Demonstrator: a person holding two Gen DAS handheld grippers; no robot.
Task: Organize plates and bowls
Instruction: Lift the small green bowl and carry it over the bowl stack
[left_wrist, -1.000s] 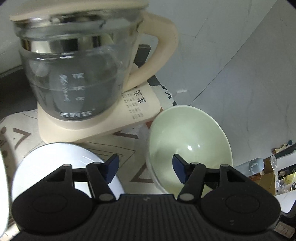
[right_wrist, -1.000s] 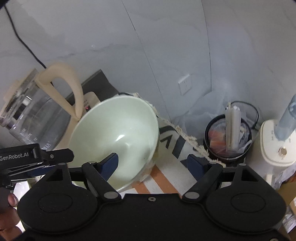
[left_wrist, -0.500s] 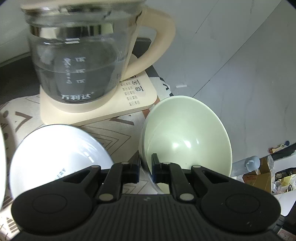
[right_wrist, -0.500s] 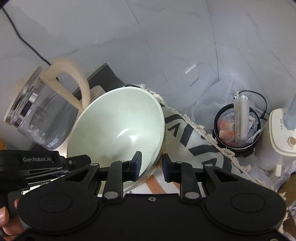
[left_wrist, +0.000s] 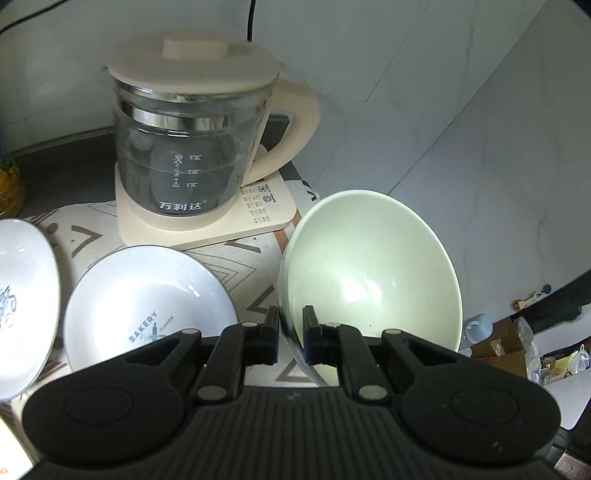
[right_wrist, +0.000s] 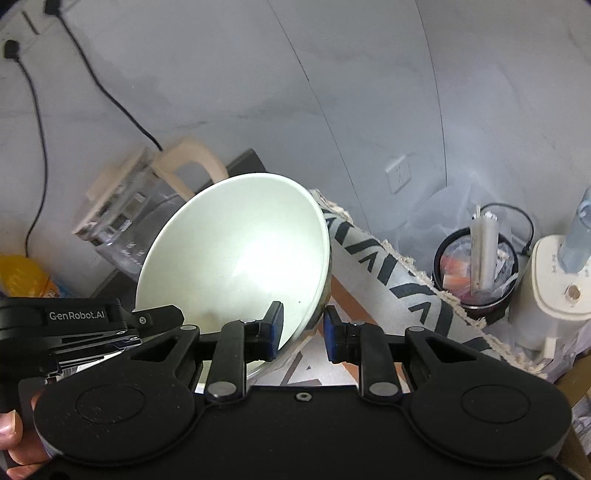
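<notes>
A pale green bowl (left_wrist: 369, 280) hangs tilted above the patterned cloth (left_wrist: 236, 273), held from two sides. My left gripper (left_wrist: 290, 332) is shut on its left rim, one pad inside the bowl and one outside. In the right wrist view the same green bowl (right_wrist: 236, 258) has its lower right rim pinched by my right gripper (right_wrist: 303, 328), which is shut on it. Two white bowls rest on the cloth to the left: one printed BAKERY (left_wrist: 147, 302) and another (left_wrist: 22, 295) at the frame's edge. The left gripper's body (right_wrist: 92, 325) shows at the left of the right wrist view.
A glass kettle (left_wrist: 192, 147) on a cream base stands just behind the bowls. Right of the table's edge stand a dark bin (right_wrist: 476, 266) with items and a white appliance (right_wrist: 554, 280). Cables run down the grey wall (right_wrist: 258, 92). A hand (right_wrist: 14, 435) shows at lower left.
Both grippers went from open to shut on opposite rims of the green bowl. The bowl then rose off the cloth, and the kettle and white bowls dropped lower in view.
</notes>
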